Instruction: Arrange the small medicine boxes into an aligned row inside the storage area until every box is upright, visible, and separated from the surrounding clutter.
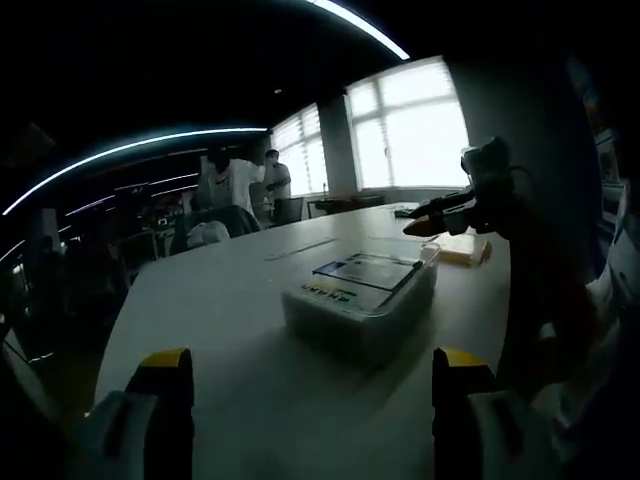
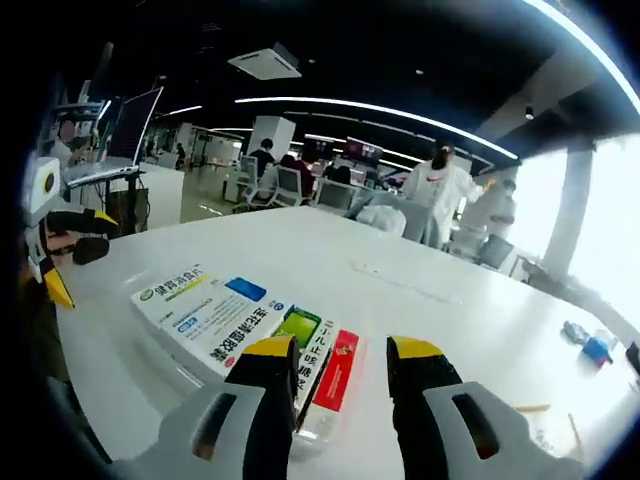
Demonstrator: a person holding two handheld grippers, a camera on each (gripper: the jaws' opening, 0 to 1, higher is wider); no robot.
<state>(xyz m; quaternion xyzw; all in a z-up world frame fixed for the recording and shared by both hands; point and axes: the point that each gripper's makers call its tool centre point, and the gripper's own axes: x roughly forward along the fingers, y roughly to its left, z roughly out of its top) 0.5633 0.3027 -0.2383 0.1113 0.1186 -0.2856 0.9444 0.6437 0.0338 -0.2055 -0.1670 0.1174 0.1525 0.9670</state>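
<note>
Both your tools, left [image 1: 312,385] and right [image 2: 343,365], gape empty; crowd the boxes [image 2: 240,315] and they'll slide across the tabletop [image 2: 420,270]

medicine boxes [image 2: 240,315] in clear container [image 1: 365,305] | container on table [image 1: 240,300]

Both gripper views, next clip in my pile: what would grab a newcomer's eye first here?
Probably the clear plastic box lying on the big white table, with flat medicine boxes inside, their blue, green and red labels facing up just beyond the right gripper, which stands open. Next, the left gripper, also open, points at that box from the other side. Behind, bright windows and people standing in an open office.
</note>
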